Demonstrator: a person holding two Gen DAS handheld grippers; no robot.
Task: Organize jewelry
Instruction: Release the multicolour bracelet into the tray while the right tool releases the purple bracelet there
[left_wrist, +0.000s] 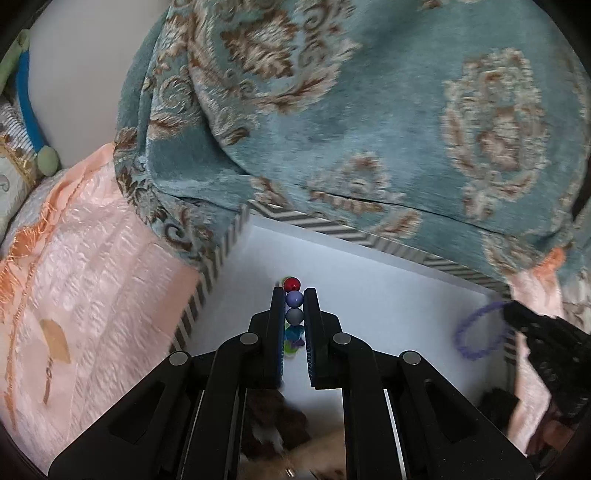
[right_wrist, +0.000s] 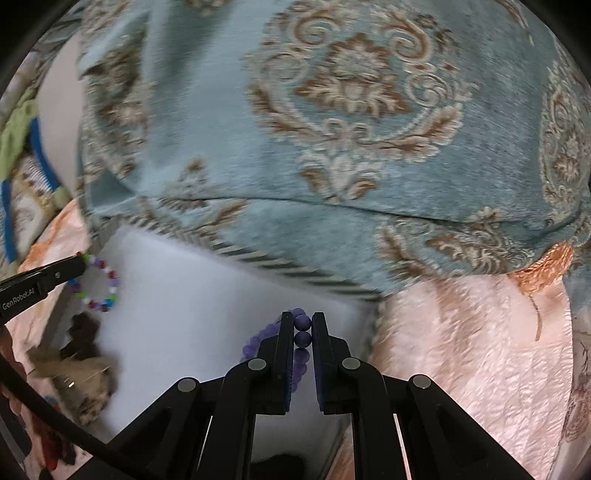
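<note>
My left gripper (left_wrist: 294, 293) is shut on a multicoloured bead bracelet (left_wrist: 294, 299), held over the white inside of a striped-rimmed box (left_wrist: 218, 258). In the right wrist view the same bracelet (right_wrist: 99, 284) hangs from the left gripper's fingers (right_wrist: 66, 271) at the box's left side. My right gripper (right_wrist: 303, 319) is shut on a purple bead bracelet (right_wrist: 303, 332), held over the right part of the box (right_wrist: 295, 269). In the left wrist view the purple bracelet (left_wrist: 480, 332) hangs from the right gripper's fingers (left_wrist: 524, 317) at the right.
A teal floral-patterned cushion (left_wrist: 351, 110) lies against the box's far rim. Pink satin bedding (left_wrist: 92, 277) surrounds the box (right_wrist: 480, 350). Brown furry items (right_wrist: 81, 369) lie at the box's near left corner. A blue and green band (left_wrist: 29, 103) lies at far left.
</note>
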